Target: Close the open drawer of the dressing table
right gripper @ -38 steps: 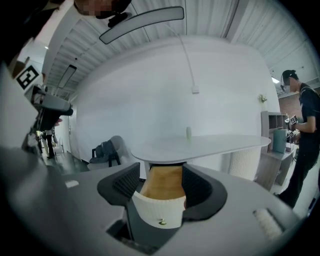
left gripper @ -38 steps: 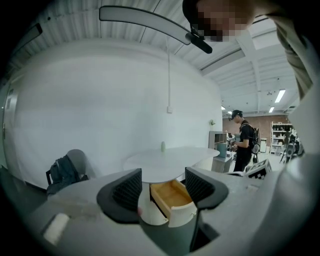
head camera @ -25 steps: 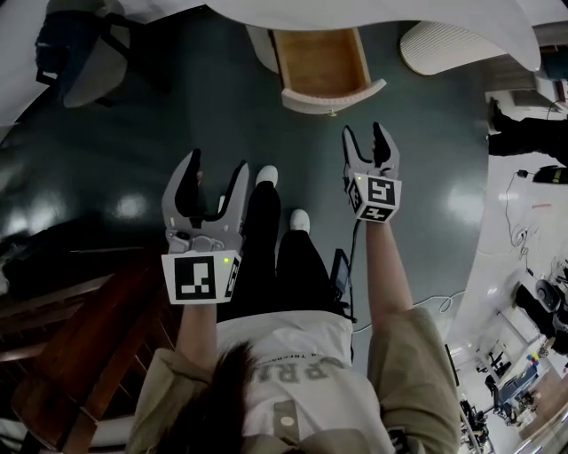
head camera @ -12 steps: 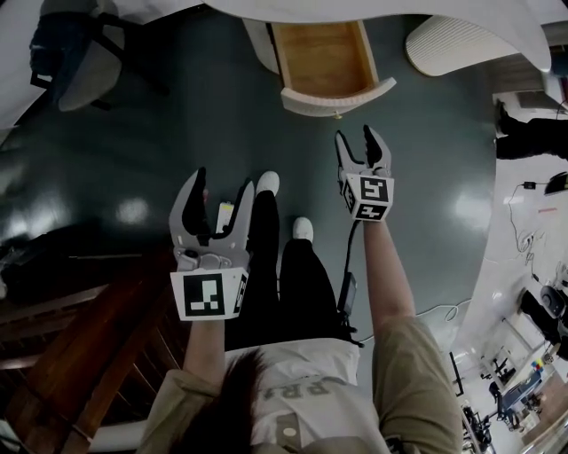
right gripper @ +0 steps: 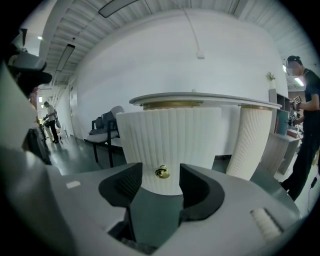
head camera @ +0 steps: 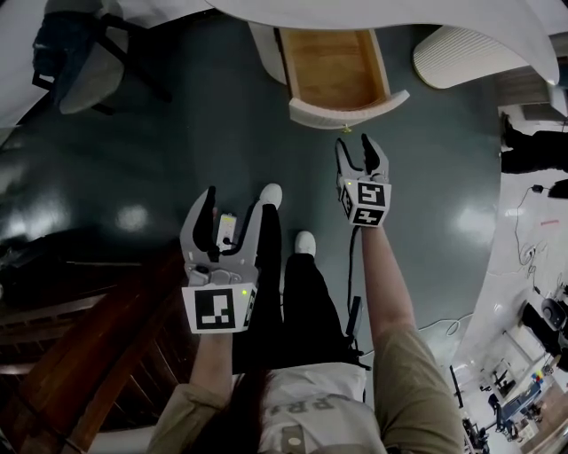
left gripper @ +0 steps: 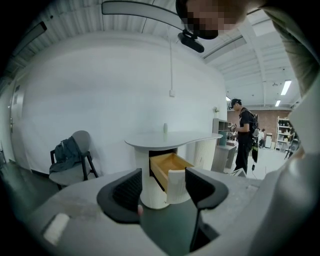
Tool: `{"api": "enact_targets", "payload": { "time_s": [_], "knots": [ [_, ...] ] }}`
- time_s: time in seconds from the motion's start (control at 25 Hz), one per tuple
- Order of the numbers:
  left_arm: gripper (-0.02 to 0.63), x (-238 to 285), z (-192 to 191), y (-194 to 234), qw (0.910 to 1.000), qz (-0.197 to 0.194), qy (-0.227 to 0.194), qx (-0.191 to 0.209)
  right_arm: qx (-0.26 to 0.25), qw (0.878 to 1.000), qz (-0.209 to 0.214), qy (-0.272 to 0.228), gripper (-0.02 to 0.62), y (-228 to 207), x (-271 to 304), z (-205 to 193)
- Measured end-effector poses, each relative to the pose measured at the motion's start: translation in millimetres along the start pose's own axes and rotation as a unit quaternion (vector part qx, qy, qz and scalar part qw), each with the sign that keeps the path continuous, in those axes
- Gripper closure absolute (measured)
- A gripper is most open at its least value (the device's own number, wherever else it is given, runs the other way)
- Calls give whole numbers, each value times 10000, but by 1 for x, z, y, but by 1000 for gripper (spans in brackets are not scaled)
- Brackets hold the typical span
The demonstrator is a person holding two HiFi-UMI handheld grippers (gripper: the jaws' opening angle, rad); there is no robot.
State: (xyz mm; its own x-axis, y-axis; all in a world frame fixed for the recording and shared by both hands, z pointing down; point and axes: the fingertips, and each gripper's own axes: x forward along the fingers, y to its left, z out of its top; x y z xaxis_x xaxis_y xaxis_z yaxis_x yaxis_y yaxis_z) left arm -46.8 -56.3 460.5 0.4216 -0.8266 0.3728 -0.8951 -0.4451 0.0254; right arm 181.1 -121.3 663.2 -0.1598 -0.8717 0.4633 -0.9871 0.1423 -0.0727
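The white dressing table [head camera: 461,16] has its wooden drawer [head camera: 335,69] pulled out, its white ribbed front [right gripper: 167,147] bearing a small brass knob [right gripper: 161,172]. My right gripper [head camera: 362,151] hangs just short of the drawer front, lined up on the knob; its jaws are closing with nothing between them. My left gripper [head camera: 232,215] is open and empty, farther back and to the left over the floor. In the left gripper view the open drawer [left gripper: 167,167] shows beyond the gripper [left gripper: 162,187].
A chair [head camera: 75,53] with a bag stands at the left. Dark wooden furniture [head camera: 80,355] is at the lower left. A white ribbed cabinet [head camera: 461,53] sits right of the drawer. A person [left gripper: 244,135] stands to the right, my own feet [head camera: 284,217] below.
Both grippers have sunk lower. The right one has come closer to the drawer front and its jaws have narrowed a little.
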Motion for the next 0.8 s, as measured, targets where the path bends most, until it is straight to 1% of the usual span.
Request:
{"api": "enact_targets", "payload": {
  "time_s": [0.2,0.4,0.64,0.8],
  "knots": [
    [327,6,-23,-6,9998,-99,146,-90,67,9999,-58,72,373,-1,15,-9],
    [327,9,-40,-11,9993,-197,304,2,52,9998,-93,185,378,-4,26,-17],
    [327,13,-43,-6,9995,-153,268,-43,73,9996,-198,188,417,-6,33,-15],
    [327,16,-41,-2,9997,-119,227,-46,92,9994,-283,174,454,-10,35,-13]
  ]
}}
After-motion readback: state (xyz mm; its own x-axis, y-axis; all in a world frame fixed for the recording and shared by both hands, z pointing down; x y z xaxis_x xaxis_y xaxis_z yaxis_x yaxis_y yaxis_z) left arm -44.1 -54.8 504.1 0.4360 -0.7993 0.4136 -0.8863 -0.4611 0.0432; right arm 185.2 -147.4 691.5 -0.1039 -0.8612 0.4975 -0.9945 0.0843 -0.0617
